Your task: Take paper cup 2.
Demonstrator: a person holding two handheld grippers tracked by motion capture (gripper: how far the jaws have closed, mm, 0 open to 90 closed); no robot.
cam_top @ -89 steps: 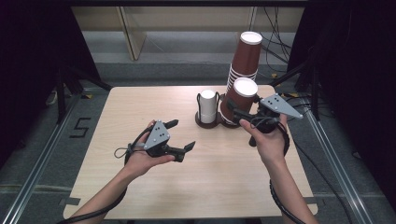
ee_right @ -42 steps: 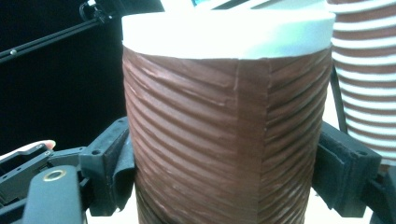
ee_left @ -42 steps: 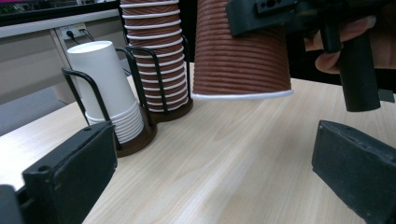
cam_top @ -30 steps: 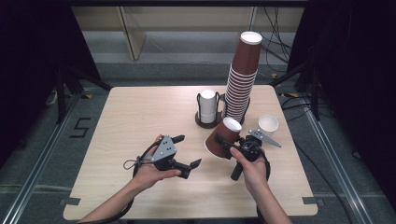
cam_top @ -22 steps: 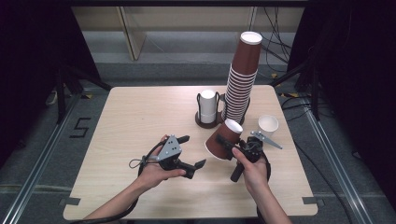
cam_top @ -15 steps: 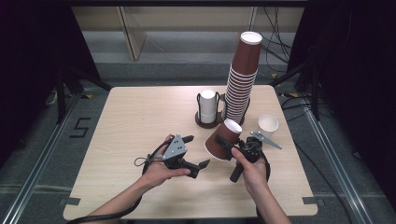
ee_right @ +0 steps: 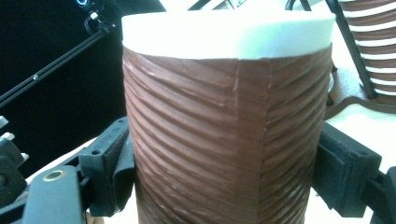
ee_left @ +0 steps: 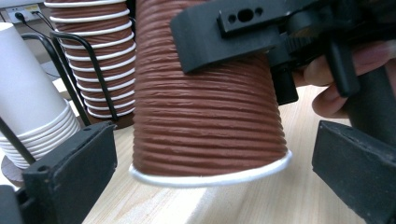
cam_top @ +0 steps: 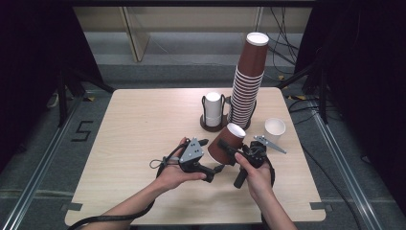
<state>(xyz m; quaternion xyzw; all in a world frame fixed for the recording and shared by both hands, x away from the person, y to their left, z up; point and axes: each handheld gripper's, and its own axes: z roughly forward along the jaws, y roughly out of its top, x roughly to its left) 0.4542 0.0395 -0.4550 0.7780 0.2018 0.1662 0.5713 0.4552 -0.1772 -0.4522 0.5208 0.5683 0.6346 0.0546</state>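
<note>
Right gripper (cam_top: 229, 149) is clamping a brown ribbed cup (cam_top: 226, 143) by its sides, jaws pressing either side of the wall, as the right gripper view makes plain; the cup is hanging upside down and tilted just above the table (cam_top: 143, 124), near the front edge, between the two hands. Left gripper (cam_top: 214, 170) is sitting at the cup's rim with its jaws spread wide, one on each side of the rolled white lip and neither one touching it, as the left gripper view is showing. The step in hand looks to be taking over or pulling at this cup, perhaps to part nested cups. To do it well, the left jaws should be closing squarely just above the lip, where the wall is stiffest, while the right hand is keeping the cup steady; squeezing too hard could be crushing the paper, and a skewed bite could be slipping off the ribs. Counting what is on the table: one tall stack of brown cups (cam_top: 249, 81) standing at the back, too many to count exactly, one short stack of white cups (cam_top: 213, 108) in a wire holder (cam_top: 214, 125), and one single white cup (cam_top: 275, 129) standing upright to the right.
</note>
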